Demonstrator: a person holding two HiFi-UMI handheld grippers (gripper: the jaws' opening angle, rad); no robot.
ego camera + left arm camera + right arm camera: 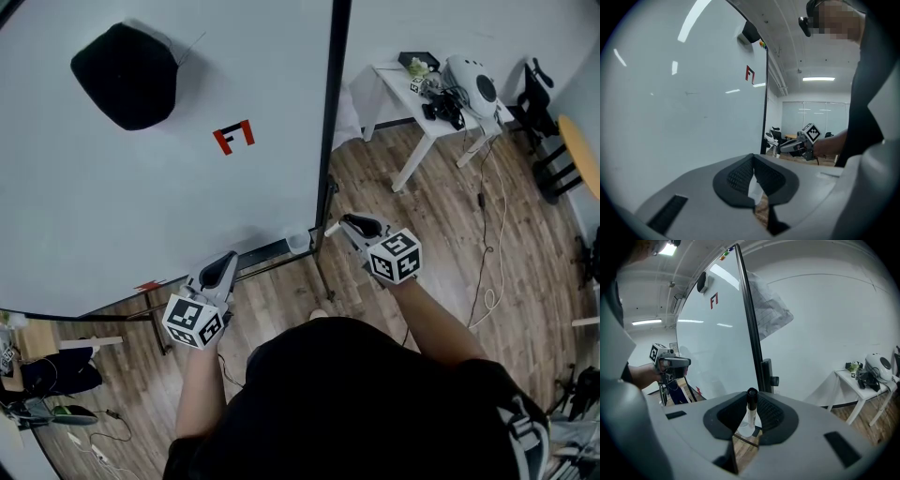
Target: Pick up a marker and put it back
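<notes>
While the person stands before the whiteboard (141,206), the right gripper (751,397) has its fingers (772,412) clenched on the marker (751,412), whose black cap shows at the fingertips and whose white body runs down between the pads. In the head view the marker's white end pokes out toward a clear cup (298,242) at the board's lower corner, near it but apart. The left gripper (753,161) hovers further left by the board's lower edge, its fingers (738,177) closed together on nothing. A black eraser (125,75) and a red mark (234,137) sit on the board; a white desk (403,84) stands on the wooden floor (441,234) to the right.
</notes>
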